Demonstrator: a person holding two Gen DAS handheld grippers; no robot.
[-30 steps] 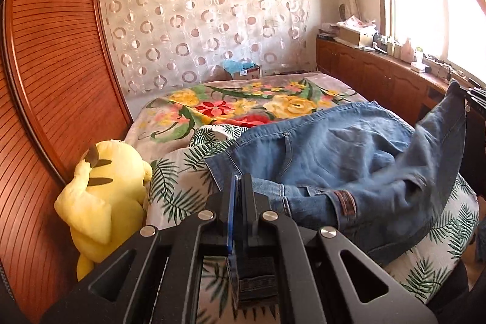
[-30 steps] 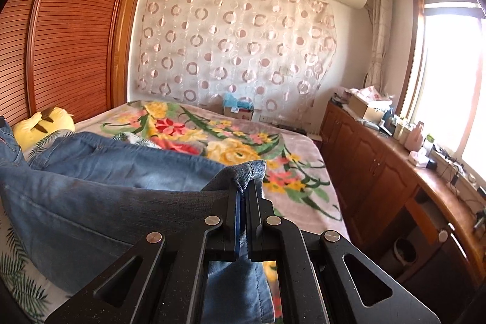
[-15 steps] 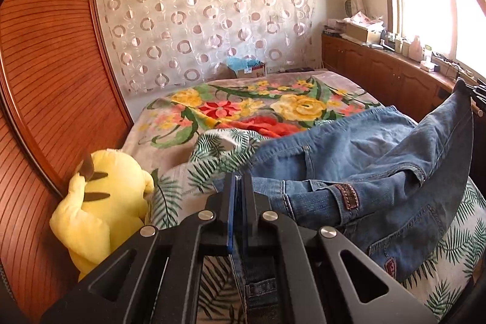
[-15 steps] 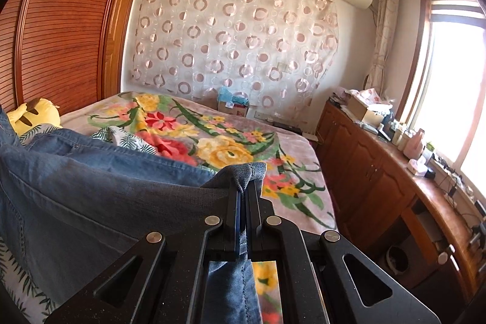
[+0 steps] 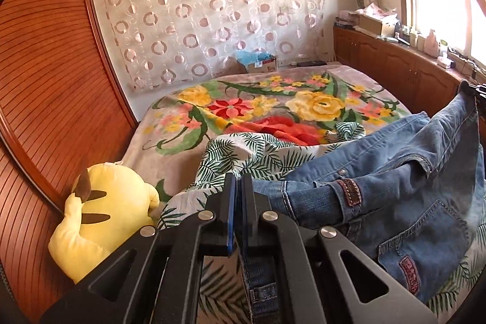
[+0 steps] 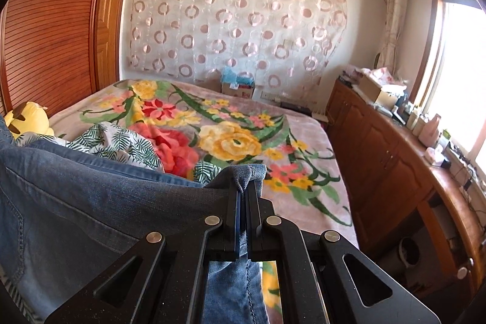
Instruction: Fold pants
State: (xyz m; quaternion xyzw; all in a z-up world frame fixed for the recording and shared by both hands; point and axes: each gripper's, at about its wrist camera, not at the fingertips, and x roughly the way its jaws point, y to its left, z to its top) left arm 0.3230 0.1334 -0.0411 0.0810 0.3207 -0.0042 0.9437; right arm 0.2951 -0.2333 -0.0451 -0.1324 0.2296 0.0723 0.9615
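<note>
Since a second ago, both my claws are dragging the jeans (image 5: 395, 184) sideways across the bed, uncovering more of the palm-leaf sheet (image 5: 243, 154) ahead of my left claw. My left claw (image 5: 238, 181) is clamping tight on the denim waistband, which is hanging down between its fingers and trailing off to its right. My right claw (image 6: 243, 193) is pinching shut on a bunched corner of the jeans (image 6: 91, 202), with the cloth spreading away to its left and draping below it. Between the two claws the jeans are stretching partly lifted above the sheet. Beyond both claws the floral blanket (image 6: 231, 141) is covering the bed. Left of my left claw, the yellow plush toy (image 5: 103, 211) is sitting against the wooden wardrobe (image 5: 45, 81).
</note>
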